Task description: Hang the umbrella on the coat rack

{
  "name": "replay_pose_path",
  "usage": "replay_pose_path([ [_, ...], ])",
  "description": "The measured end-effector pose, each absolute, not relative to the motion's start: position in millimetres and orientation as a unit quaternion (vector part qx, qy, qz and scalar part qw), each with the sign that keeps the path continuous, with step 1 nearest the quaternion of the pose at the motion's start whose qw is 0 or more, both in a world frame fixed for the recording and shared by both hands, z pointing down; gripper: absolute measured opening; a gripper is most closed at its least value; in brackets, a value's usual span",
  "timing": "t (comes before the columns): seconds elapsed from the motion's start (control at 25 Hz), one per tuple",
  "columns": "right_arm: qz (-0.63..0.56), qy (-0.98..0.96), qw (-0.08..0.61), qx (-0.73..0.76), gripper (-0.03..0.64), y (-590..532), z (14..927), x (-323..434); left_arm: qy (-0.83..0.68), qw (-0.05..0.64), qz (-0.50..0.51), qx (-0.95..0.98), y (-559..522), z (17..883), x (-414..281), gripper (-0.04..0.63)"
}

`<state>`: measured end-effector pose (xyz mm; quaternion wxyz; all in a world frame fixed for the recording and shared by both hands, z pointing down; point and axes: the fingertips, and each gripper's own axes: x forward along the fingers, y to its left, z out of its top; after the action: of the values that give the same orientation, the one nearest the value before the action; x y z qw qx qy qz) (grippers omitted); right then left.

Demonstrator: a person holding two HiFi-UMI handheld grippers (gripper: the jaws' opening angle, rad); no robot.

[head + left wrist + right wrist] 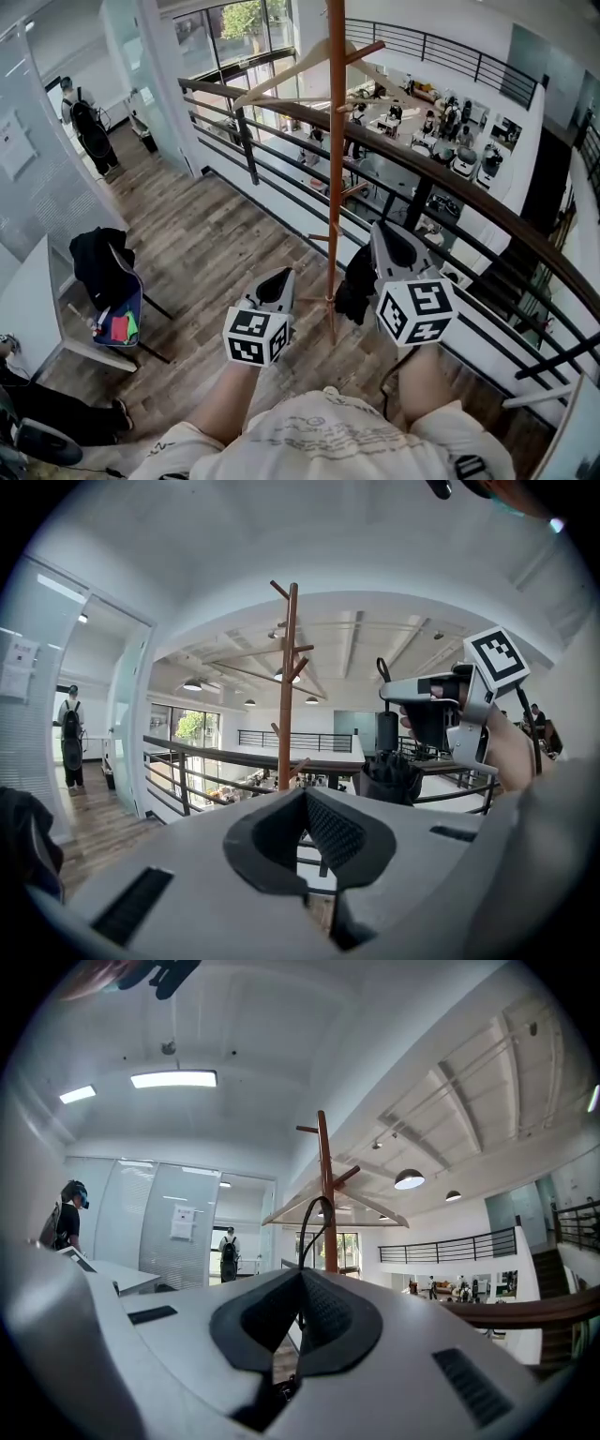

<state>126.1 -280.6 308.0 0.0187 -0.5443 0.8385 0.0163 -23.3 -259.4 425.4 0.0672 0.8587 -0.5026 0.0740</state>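
Note:
The wooden coat rack (336, 141) stands by the railing, straight ahead of both grippers (287, 686) (325, 1194). A folded black umbrella (356, 286) hangs under my right gripper (378, 234), just right of the pole's foot. In the left gripper view the umbrella (392, 775) dangles below the right gripper (384, 694). My right gripper (302, 1277) is shut on the umbrella's black strap loop (307, 1227), which sticks up between the jaws. My left gripper (285, 276) is left of the pole, shut (305, 794) with nothing in it.
A wooden clothes hanger (291, 70) hangs on the rack's upper pegs. A dark railing (441, 178) runs behind the rack, with a lower floor beyond it. A chair with black clothing (108, 272) stands at the left. A person with a backpack (84, 122) stands by the glass doors.

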Motion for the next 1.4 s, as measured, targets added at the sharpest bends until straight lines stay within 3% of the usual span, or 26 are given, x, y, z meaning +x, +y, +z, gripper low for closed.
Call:
replay_pose_path([
  [0.32, 0.047, 0.850, 0.008, -0.525, 0.002, -343, 281, 131, -0.517, 0.075, 0.076, 0.849, -302, 427, 0, 0.005],
  [1.4, 0.058, 0.831, -0.014, -0.553, 0.003, -464, 243, 91, -0.489, 0.065, 0.066, 0.867, -390, 426, -50, 0.005],
])
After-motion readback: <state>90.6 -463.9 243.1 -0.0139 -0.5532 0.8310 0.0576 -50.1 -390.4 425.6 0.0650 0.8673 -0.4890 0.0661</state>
